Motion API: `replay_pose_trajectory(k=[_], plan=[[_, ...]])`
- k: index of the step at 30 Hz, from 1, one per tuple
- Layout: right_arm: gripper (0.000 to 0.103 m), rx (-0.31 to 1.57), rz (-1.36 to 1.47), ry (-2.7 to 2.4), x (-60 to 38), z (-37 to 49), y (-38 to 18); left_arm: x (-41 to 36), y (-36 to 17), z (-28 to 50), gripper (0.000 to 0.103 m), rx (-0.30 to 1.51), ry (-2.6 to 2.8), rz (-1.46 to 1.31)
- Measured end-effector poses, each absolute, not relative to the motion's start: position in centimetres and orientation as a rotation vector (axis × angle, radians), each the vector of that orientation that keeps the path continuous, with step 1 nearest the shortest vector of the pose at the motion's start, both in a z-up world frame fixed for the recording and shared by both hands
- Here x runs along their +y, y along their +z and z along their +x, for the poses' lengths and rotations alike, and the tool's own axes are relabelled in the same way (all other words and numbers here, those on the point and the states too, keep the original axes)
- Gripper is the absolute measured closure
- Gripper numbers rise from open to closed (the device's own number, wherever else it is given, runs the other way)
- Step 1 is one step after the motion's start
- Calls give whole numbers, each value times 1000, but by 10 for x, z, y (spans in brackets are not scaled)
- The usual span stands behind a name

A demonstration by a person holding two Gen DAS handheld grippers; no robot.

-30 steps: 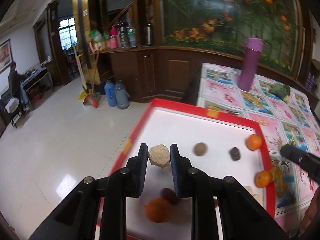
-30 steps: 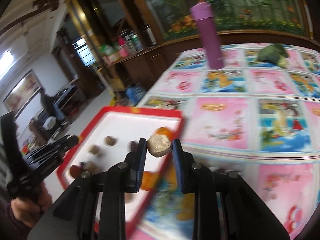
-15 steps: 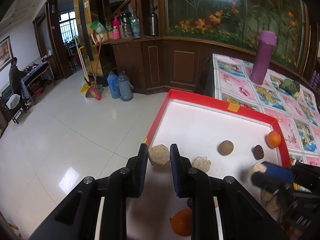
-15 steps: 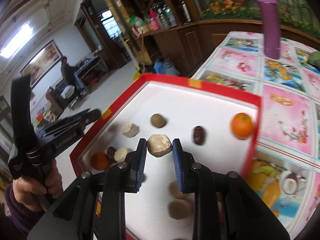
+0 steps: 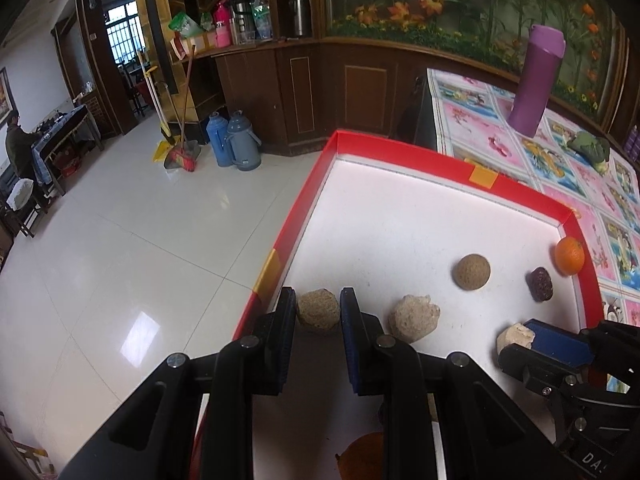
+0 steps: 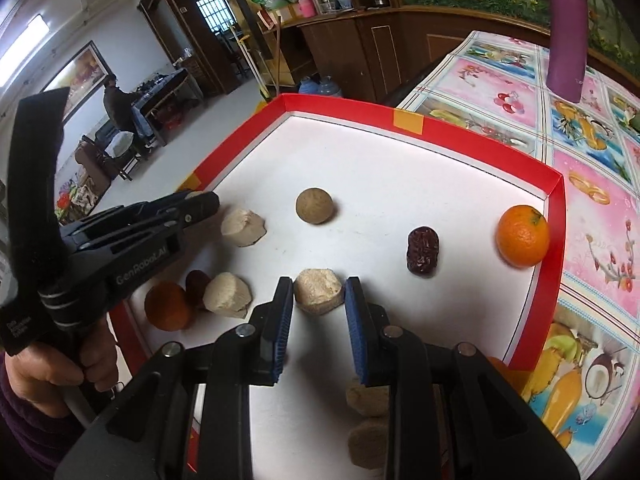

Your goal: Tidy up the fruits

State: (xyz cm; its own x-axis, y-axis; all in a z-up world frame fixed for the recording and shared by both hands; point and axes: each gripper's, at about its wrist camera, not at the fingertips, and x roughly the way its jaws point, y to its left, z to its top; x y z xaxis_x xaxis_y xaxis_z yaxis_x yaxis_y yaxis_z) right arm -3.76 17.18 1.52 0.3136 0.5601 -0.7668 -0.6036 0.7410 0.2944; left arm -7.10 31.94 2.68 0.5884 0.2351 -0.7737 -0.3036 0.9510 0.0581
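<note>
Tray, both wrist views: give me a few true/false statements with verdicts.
1. The left gripper grips a beige lump. True.
2. The right gripper is empty. False: its fingers clamp a second lump.
3. The right-hand orange sits mid-tray. False: it lies by the right wall of the red tray.
4. The purple bottle stands outside the tray, on the tablecloth. True.

Tray (image 6: 558,216) count: six tan lumps (image 6: 242,227), one round brown ball (image 6: 314,211), two dark dates (image 6: 423,252), two oranges (image 6: 520,236) plus maybe a third, half hidden outside the tray's near right corner, and one purple bottle (image 6: 568,32) on the table.
</note>
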Motion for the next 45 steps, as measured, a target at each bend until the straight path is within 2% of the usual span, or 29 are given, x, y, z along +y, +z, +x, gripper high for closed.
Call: replay_pose_trajectory(k=[23,25,27,31,33,37,42,45], plan=[[74,979,-62,663,165,-30,14,304,27,-73,80,871,372,3],[73,982,-58,668,164,-28,13,304,28,-74,71,872,367,-7],[71,990,-40,678,161,-27,14,301,31,-78,52,861,374,2],[67,976,23,704,152,-29,20,293,44,-91,49,801,391,23],[66,953,45,720,146,-33,27,290,52,-100,38,769,405,25],[64,895,76,714,132,-43,43,279,76,-122,25,690,423,38],[62,812,71,675,112,-62,63,263,105,-152,23,606,447,36],[55,760,42,642,103,-78,74,253,117,-167,20,577,468,35]])
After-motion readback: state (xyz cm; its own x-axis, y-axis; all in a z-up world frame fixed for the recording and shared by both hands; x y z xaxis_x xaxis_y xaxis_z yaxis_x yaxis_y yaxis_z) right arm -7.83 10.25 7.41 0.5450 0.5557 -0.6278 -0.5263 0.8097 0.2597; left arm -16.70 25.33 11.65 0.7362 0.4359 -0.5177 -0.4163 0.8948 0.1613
